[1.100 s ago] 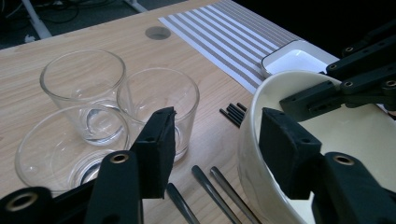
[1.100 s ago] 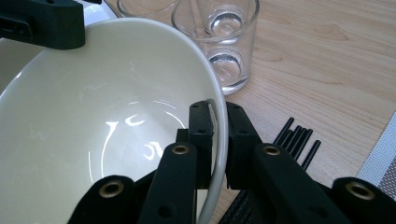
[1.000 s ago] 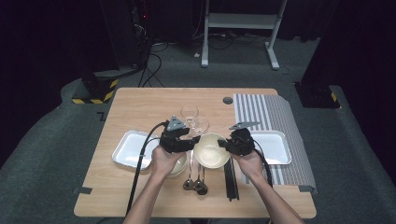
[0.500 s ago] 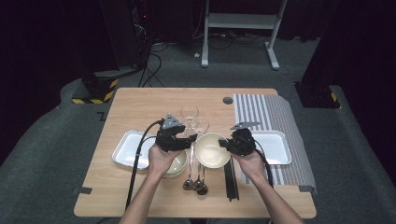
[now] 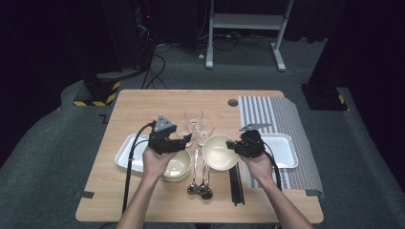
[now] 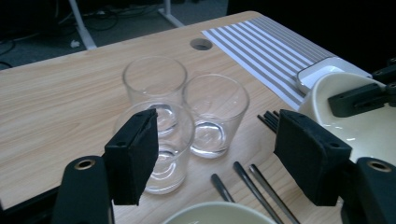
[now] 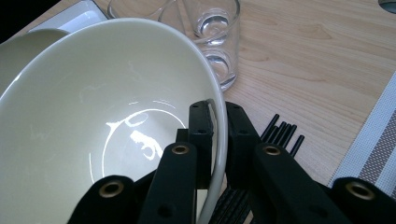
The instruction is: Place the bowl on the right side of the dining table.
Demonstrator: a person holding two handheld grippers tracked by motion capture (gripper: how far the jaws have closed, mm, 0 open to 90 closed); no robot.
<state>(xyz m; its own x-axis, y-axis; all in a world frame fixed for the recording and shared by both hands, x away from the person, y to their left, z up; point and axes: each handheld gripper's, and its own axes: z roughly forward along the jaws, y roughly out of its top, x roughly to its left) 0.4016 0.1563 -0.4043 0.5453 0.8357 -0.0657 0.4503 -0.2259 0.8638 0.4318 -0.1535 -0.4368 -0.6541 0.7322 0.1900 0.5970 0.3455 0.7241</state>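
At the middle of the table, your right gripper is clamped on the rim of the cream bowl; the right gripper view shows one jaw inside the rim and one outside, pads pressed on the bowl wall. The bowl is tilted, held beside the spoons and over the black chopsticks.

Your left gripper has its jaws apart; they have just been opening. In the left gripper view nothing is pressed by the pads: the nearest glass stands beyond the left pad, not gripped, and two more glasses stand just behind it, close together, upright.

Below the left gripper sits a second cream bowl, resting on the table just beside the left white tray. Its rim shows at the bottom edge of the left gripper view.

Further out: the right white tray lies on the grey striped mat at the table's right side, near your right hand. The wooden table has a round cable hole near its far edge, just beside the mat.
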